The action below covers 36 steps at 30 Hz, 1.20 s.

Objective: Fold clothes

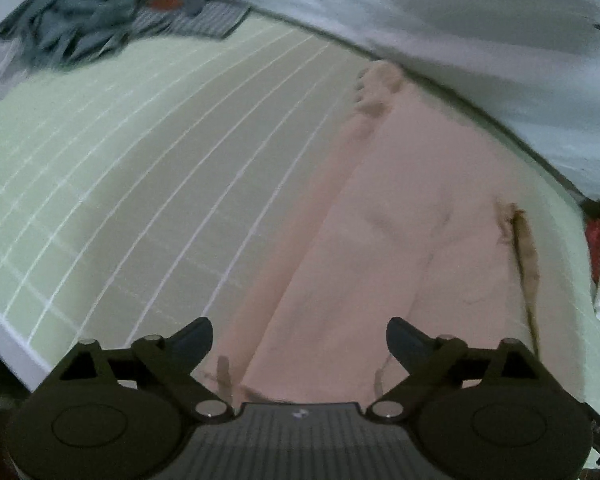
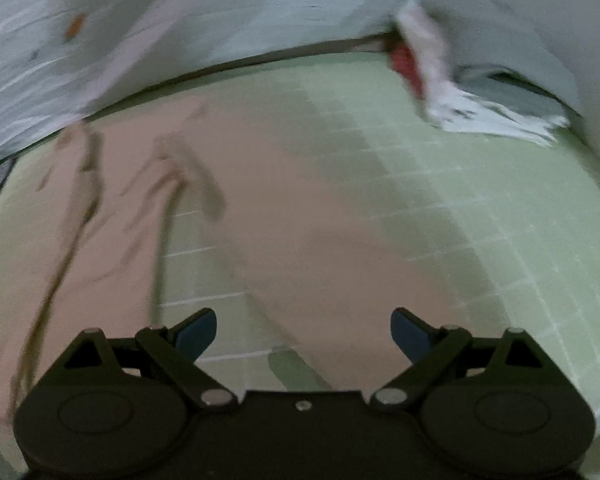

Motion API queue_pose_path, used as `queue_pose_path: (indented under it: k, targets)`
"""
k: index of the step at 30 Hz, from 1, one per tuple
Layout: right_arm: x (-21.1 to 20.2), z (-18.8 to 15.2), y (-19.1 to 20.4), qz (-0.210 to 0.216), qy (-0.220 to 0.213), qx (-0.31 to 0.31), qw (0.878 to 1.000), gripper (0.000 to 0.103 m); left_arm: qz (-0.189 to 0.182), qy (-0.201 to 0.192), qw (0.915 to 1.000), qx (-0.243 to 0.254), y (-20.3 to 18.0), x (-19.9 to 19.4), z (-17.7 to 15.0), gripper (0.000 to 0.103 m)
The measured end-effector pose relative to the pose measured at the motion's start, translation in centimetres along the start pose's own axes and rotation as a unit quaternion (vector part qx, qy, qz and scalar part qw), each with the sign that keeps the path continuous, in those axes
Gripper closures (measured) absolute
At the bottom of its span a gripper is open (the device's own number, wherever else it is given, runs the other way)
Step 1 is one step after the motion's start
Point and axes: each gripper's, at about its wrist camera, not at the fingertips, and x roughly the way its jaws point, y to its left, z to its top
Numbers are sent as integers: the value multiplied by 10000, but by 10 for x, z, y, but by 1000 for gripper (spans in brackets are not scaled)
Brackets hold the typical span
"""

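A pale pink garment [image 1: 399, 232] lies spread on a light green gridded mat [image 1: 140, 168]. In the left wrist view my left gripper [image 1: 300, 340] is open, hovering over the garment's near edge, holding nothing. In the right wrist view the same pink garment [image 2: 300, 240] lies flat with creases at its left part, on the mat [image 2: 479, 220]. My right gripper [image 2: 303, 332] is open and empty just above the garment's near part. Both views are blurred.
A white patterned sheet [image 1: 459, 20] lies along the mat's far edge. A dark grey crumpled cloth [image 1: 92, 20] sits at the far left. A white and red cloth [image 2: 459, 100] lies at the far right in the right wrist view.
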Motion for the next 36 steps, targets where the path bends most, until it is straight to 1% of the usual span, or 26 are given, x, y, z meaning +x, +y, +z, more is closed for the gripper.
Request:
queue_pose_path:
  k: [4, 6, 10, 12, 14, 18, 21, 22, 23, 24, 26, 27, 29, 30, 33, 36]
  targets:
    - [4, -2, -24, -365, 79, 561, 9977, 8, 29, -98, 9995, 310, -5, -7, -3, 9]
    - [7, -4, -35, -539, 116, 769, 9955, 8, 100, -132, 9991, 381, -4, -9, -4, 9]
    - [13, -13, -52, -752, 210, 946, 9924, 6, 209, -154, 9986, 453, -2, -12, -10, 8]
    - [13, -15, -52, -771, 202, 923, 9925, 4, 259, -162, 9984, 482, 0, -14, -15, 8]
    - [14, -16, -51, -782, 189, 886, 9928, 2, 312, -130, 9986, 410, 4, -15, -18, 8]
    - [14, -18, -50, -804, 164, 813, 9933, 2, 321, -35, 9990, 318, 8, -14, -22, 8]
    - [14, -20, -50, -820, 145, 758, 9936, 4, 324, -84, 9988, 345, 10, -17, -22, 8]
    - [15, -21, -49, -826, 139, 740, 9937, 7, 324, -102, 9988, 344, 11, -18, -21, 8]
    - [15, -22, -49, -831, 132, 722, 9938, 14, 330, -107, 9989, 328, 13, -18, -20, 8]
    - [14, -21, -48, -802, 98, 668, 9945, 19, 328, -98, 9990, 302, 16, -18, -17, 8]
    - [12, -20, -42, -705, 39, 540, 9960, 41, 308, -72, 9992, 250, 23, -16, -12, 8]
    - [11, -19, -39, -674, 22, 487, 9965, 47, 293, -60, 9993, 229, 25, -16, -9, 8]
    - [8, -18, -30, -592, 8, 430, 9973, 78, 215, -56, 9995, 213, 29, -14, -1, 8]
    - [8, -17, -26, -569, 20, 435, 9974, 87, 169, -50, 9996, 240, 31, -13, 3, 8]
    - [7, -11, -14, -506, 36, 495, 9975, 88, 84, -3, 9993, 356, 38, -9, 16, 8]
    - [-1, -2, 3, -326, -108, 638, 9974, 89, 22, -30, 9992, 401, 48, -10, 30, 8]
